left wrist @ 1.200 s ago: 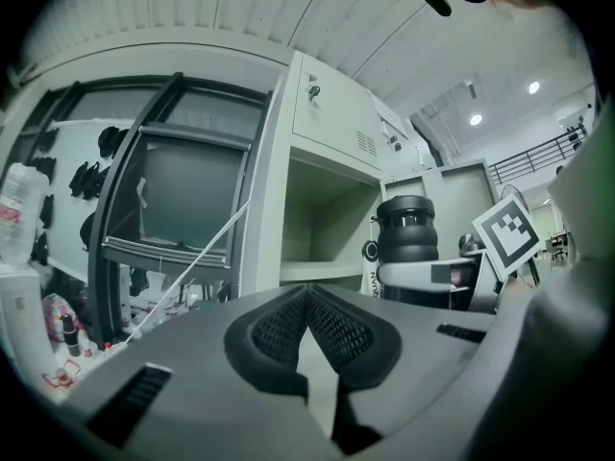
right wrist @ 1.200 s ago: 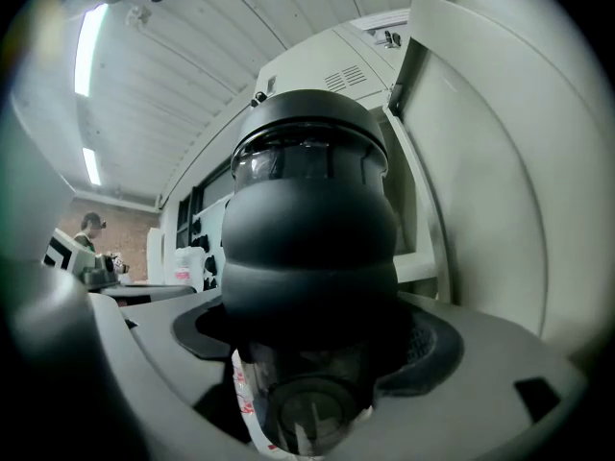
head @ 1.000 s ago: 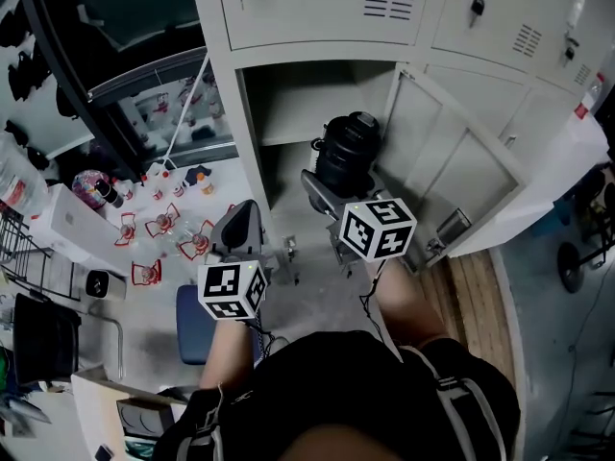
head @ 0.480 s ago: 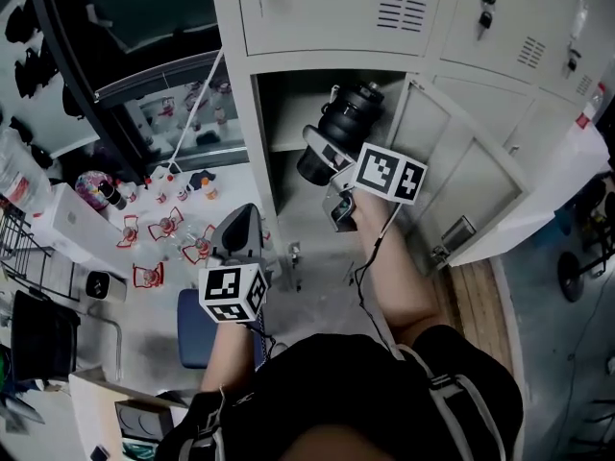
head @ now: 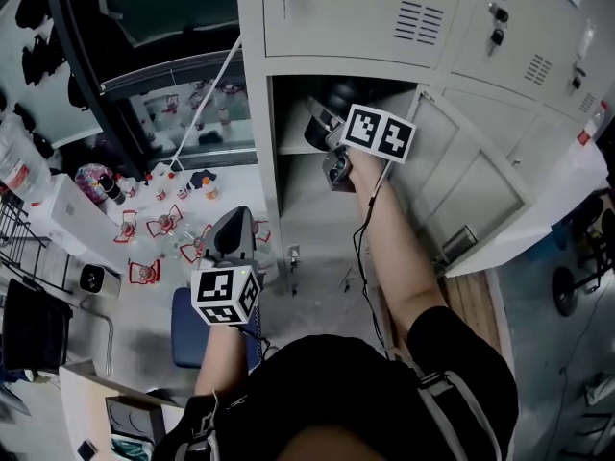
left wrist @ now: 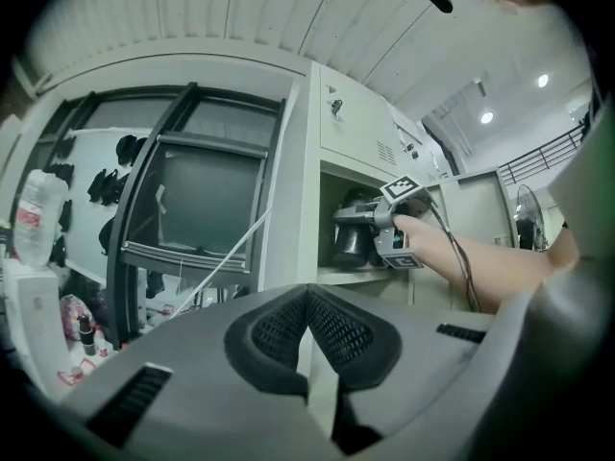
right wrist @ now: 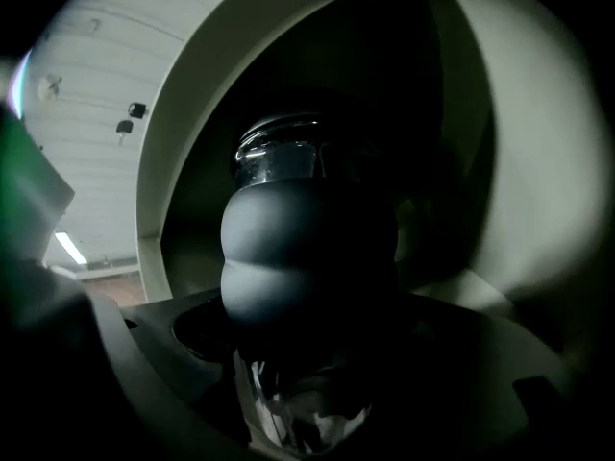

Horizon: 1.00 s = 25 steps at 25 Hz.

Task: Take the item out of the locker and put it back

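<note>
A black, round, flask-like item point(head: 333, 102) is inside the open locker compartment point(head: 288, 113), at shelf point(head: 296, 148) height. My right gripper point(head: 324, 129) is shut on it, arm stretched forward. In the right gripper view the item point(right wrist: 307, 248) fills the middle between the right gripper's point(right wrist: 307, 358) jaws, with the dark locker interior behind. From the left gripper view I see the item point(left wrist: 352, 242) and the right gripper point(left wrist: 357, 215) in the compartment. My left gripper point(head: 236, 221) hangs low at the left, shut and empty, its padded jaws pressed together in the left gripper's point(left wrist: 307, 332) own view.
The locker door point(head: 471, 176) stands open to the right. Shut lockers point(head: 356, 12) are above. Left of the locker a white surface carries small bottles and red holders point(head: 163, 224) and a white box point(head: 65, 214). A blue stool point(head: 190, 327) is below my left gripper.
My right gripper has carried the item up and forward, from in front of the lower opening into the compartment at shelf height. The left gripper has stayed put.
</note>
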### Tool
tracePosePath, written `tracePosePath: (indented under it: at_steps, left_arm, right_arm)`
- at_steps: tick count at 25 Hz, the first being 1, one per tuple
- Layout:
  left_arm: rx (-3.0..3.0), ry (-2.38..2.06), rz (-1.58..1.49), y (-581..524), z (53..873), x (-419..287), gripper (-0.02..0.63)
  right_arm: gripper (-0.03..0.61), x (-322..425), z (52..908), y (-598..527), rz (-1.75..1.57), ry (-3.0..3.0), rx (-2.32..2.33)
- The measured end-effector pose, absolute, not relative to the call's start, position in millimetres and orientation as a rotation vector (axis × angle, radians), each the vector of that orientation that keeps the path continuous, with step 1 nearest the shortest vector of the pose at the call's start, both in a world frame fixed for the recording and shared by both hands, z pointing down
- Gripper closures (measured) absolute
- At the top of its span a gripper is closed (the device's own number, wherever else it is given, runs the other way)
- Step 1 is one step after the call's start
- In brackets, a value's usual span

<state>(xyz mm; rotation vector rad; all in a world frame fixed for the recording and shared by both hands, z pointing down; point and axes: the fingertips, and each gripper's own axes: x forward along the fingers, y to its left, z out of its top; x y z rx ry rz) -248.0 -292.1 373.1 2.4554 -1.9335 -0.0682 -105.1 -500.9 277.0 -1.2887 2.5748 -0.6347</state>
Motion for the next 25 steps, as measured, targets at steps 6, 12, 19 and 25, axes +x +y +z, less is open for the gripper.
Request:
tracePosePath:
  at_steps: [6, 12, 19, 25]
  left_arm:
    - [2.436, -1.951, -0.066, -291.9, 373.9, -259.0, 0.601]
    - [2.436, -1.951, -0.057, -295.7, 373.5, -262.7, 0.601]
    - [2.459, -1.925, -0.073, -298.8, 370.0, -258.5, 0.601]
    - [2.483, -1.882, -0.052, -300.3, 373.9, -244.2, 0.601]
  right_arm:
    - [0.149, -96.0, 281.5, -535.0, -0.368, 2.623, -1.65]
    - [0.149, -92.1, 292.3, -551.7, -0.15, 2.653, -1.893]
    - [0.169, -95.6, 300.4, -550.1, -0.098, 2.666, -1.84]
    - [0.169, -93.4, 302.7, -547.5, -0.094, 2.647, -1.82]
